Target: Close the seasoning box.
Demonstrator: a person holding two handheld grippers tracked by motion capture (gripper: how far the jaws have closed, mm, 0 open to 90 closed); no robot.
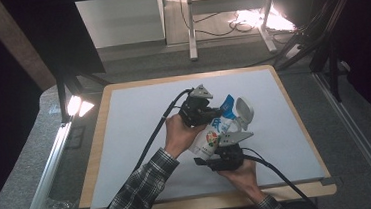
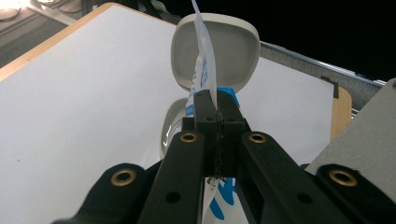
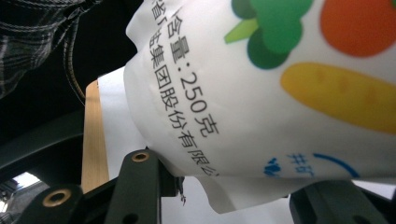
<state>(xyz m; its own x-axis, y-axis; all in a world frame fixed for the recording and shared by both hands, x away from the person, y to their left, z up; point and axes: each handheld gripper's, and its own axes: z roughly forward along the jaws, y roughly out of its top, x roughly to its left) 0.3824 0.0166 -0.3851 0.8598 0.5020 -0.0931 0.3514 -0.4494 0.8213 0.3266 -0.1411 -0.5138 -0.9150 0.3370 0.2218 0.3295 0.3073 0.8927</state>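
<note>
Black jaws of the left gripper [image 2: 217, 109] stand pressed together on the thin top edge of the bag [image 2: 204, 60], pinching it flat. Close under the other camera, the right gripper [image 3: 224, 179] has its jaws partly apart and clamped on the bag's [image 3: 280, 93] full lower body. Seen from above, the bag [image 1: 215, 132] hangs between both grippers over the middle of the worktop [image 1: 126, 139], with its top tipped toward the open container [image 1: 241, 111], whose lid [image 2: 219, 46] stands up behind its mouth. By my reading, lifting and aiming are done. No contents can be seen falling, so the pouring itself, then setting the bag down, seems left.
</note>
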